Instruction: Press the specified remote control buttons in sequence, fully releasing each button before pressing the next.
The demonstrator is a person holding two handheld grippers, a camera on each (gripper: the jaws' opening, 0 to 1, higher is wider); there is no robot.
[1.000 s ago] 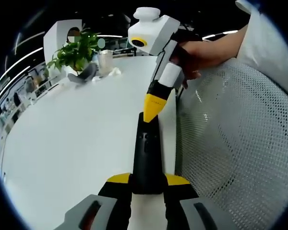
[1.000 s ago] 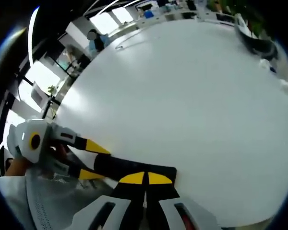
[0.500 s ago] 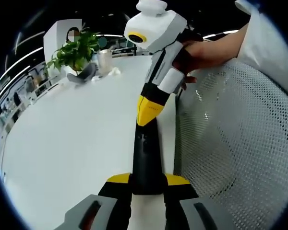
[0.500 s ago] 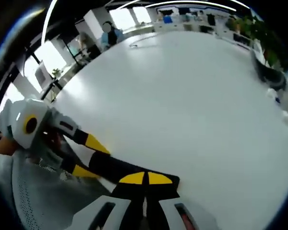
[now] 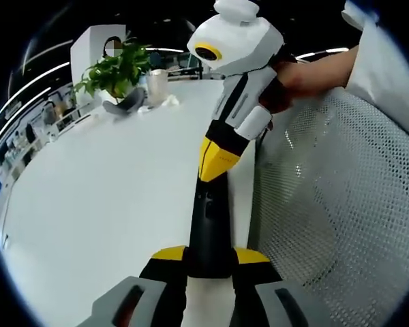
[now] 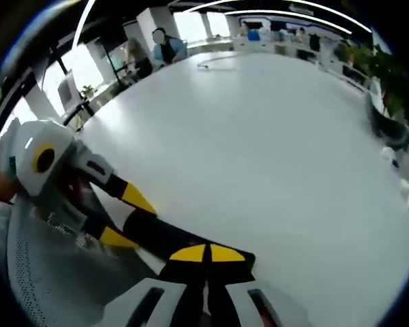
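Right now the left gripper (image 5: 209,262) clamps the black remote (image 5: 208,225) low in the frame's middle. Above it, the right gripper (image 5: 215,167), jaws squeezed together, touches the buttons; how many presses remain is unclear.

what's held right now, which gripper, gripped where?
Left gripper clamps the slim black remote control by its near end. Right gripper, jaws shut, holds nothing; its tip is over the far end.

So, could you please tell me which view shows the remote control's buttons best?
The left gripper view: the remote control runs lengthwise away from the left gripper, its button face showing under the right gripper. In the right gripper view the remote control lies at a slant, with its buttons too dark to make out.
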